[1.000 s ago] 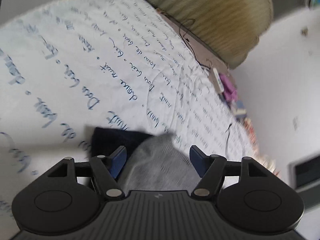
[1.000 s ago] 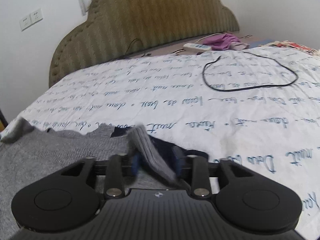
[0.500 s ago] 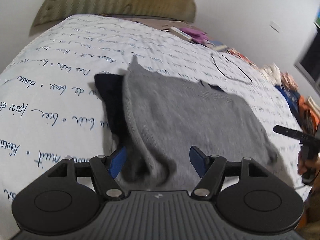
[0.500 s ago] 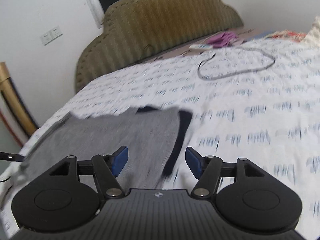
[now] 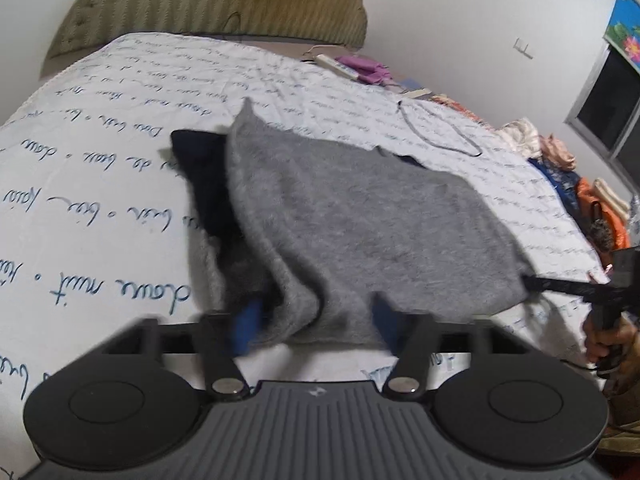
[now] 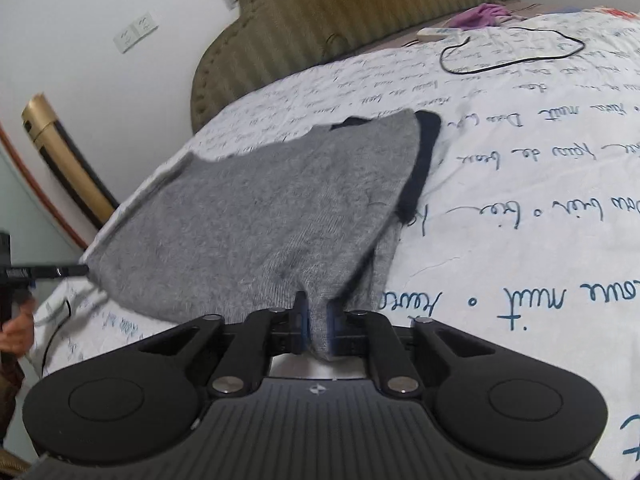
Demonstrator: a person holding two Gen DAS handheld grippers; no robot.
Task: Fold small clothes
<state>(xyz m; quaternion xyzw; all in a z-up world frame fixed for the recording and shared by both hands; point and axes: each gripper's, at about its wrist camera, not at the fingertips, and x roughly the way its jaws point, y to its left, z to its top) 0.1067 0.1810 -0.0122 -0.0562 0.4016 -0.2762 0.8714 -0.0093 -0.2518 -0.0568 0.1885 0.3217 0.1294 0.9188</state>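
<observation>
At the bottom centre of my right wrist view, my right gripper (image 6: pixel 319 330) is clamped on a bunched corner of the grey top (image 6: pixel 260 216), its blue pads pressed tight against the knit. In the left wrist view, my left gripper (image 5: pixel 316 320) sits at the bottom centre with its jaws closing; a fold of the same top's hem hangs between the blue pads, though blur keeps me from telling whether they press it. The top spreads flat across the middle of both views on the bed (image 6: pixel 540 200), with a dark layer (image 5: pixel 204 184) showing along one edge. Farther up, a black cable (image 6: pixel 516 54) loops on the sheet, and the olive headboard (image 6: pixel 360 28) fills the top.
</observation>
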